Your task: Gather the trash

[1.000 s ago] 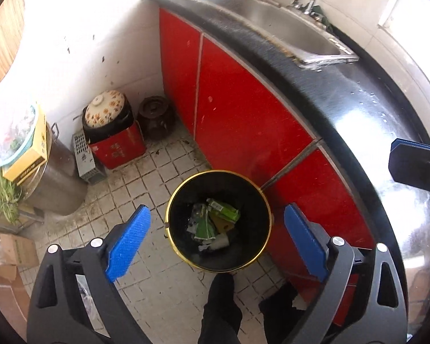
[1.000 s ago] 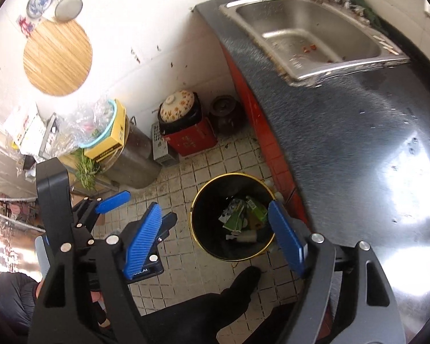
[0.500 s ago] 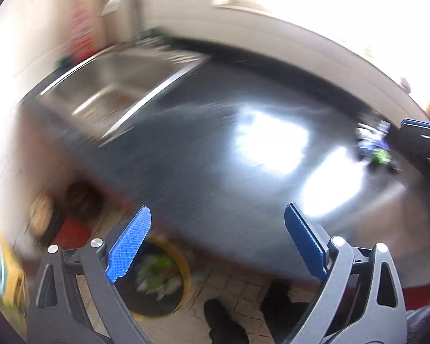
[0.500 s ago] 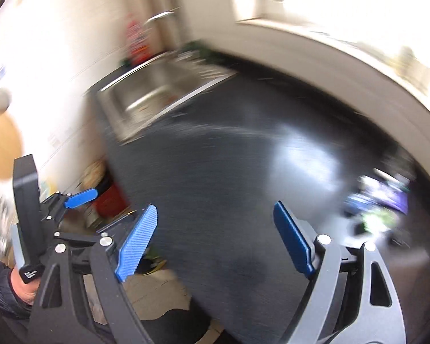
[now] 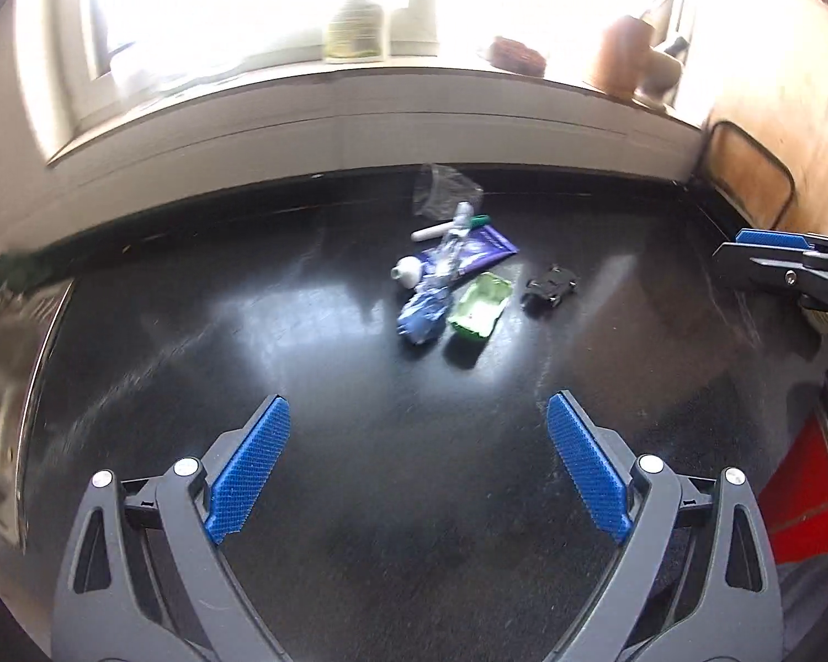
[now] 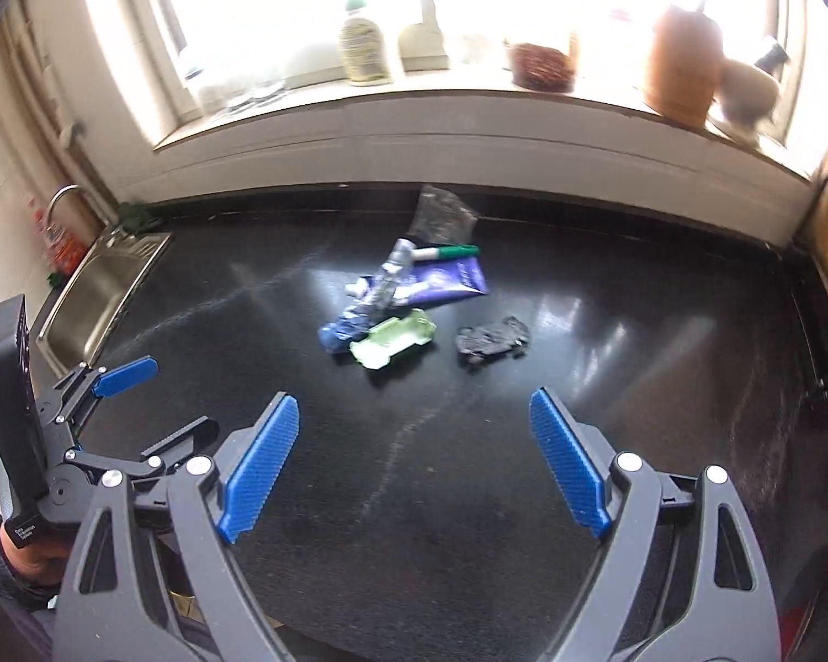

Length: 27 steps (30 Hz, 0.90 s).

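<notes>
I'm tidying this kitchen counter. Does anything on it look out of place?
Yes: a small litter pile sits mid-counter below the windowsill: a purple tube, crushed clear bottle, green tray, green-capped pen, clear wrapper and a crumpled black scrap.

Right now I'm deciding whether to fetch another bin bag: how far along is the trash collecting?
Done: nothing these views can confirm. In hand: nothing; both tongs, left and right, are empty, the right one's jaws opening. Left: a pile on the black counter: purple tube, crushed bottle, green tray, black scrap, clear wrapper.
</notes>
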### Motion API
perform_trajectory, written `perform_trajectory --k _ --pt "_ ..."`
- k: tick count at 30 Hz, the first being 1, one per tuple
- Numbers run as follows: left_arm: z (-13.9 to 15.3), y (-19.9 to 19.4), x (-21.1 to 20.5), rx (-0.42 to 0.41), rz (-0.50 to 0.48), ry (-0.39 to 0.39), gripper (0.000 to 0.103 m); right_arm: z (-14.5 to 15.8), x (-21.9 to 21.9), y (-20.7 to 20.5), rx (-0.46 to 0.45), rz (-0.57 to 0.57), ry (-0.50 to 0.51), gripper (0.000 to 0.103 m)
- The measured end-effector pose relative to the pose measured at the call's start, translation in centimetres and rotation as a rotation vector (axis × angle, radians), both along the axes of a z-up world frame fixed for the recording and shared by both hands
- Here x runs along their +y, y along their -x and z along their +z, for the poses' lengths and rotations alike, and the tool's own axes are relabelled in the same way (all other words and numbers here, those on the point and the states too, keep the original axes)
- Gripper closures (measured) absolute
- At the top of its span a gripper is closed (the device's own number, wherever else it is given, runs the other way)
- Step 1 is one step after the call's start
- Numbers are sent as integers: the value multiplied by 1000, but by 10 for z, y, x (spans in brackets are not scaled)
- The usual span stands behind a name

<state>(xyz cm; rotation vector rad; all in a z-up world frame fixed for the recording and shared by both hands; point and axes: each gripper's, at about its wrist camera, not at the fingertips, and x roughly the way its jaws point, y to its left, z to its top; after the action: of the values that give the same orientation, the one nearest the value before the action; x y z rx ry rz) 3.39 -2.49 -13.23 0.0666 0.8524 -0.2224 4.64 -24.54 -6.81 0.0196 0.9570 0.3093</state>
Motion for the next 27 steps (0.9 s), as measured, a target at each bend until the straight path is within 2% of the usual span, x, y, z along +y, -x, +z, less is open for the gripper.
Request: perform_trajectory --k 8,16,20,27 --pt "-11 -35 -10 39 -22 -6 11 -18 -19 -19 35 -33 3 20" --pt "-49 -89 -6 99 -44 -73 12 -43 -23 -52 83 -25 21 20" --pt "-76 -112 -8 133 -72 -114 12 -69 -24 -76 140 -21 35 20" --pt "-105 -141 -13 173 -125 -114 12 -127 -14 -121 244 33 50 20"
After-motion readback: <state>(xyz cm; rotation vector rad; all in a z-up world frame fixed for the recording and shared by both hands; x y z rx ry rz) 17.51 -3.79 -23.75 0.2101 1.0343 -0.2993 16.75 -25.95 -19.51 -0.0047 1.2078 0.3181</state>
